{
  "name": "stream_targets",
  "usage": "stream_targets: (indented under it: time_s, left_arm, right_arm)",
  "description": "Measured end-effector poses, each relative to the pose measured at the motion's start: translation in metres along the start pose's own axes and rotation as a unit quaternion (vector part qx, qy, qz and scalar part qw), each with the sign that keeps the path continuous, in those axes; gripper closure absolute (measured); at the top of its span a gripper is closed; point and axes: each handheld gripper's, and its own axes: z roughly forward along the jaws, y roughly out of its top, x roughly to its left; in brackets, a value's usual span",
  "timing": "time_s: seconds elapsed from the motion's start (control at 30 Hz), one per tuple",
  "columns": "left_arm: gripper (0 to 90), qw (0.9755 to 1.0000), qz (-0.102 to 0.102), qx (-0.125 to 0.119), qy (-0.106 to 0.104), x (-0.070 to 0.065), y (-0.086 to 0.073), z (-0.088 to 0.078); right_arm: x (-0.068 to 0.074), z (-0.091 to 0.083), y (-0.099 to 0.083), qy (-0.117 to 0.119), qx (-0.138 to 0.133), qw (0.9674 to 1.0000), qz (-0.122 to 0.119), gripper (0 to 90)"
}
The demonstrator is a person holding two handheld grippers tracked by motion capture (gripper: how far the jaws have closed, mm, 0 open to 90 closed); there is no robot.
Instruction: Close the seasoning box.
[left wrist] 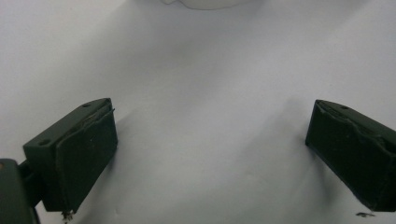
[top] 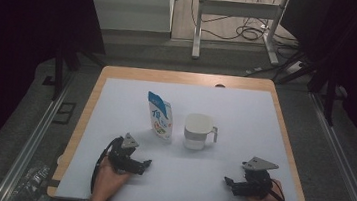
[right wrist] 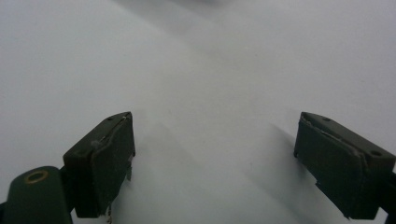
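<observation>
While both your left gripper (top: 147, 163) and right gripper (top: 227, 181) rest wide apart and empty, the upright blue-and-white pouch (top: 160, 117) stands just beside the white plastic handled jug (top: 198, 131); a careless reach topples it.

white sheet (top: 245, 112) over wooden table (top: 98, 92); cables on floor (top: 244, 29).

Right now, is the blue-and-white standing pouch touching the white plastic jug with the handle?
Apart. The high view shows a strip of bare white table between the blue-and-white pouch and the white jug.
</observation>
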Motion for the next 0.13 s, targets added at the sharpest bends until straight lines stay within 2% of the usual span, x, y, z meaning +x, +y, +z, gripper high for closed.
stream_targets:
  time_s: [0.13]
  left_arm:
    - [2.5,1.0,-0.003,0.0,0.0,-0.0002,-0.0001,-0.0001]
  right_arm:
    - [0.0,0.0001,-0.0006,0.0,-0.001,1.0,0.0,12.6]
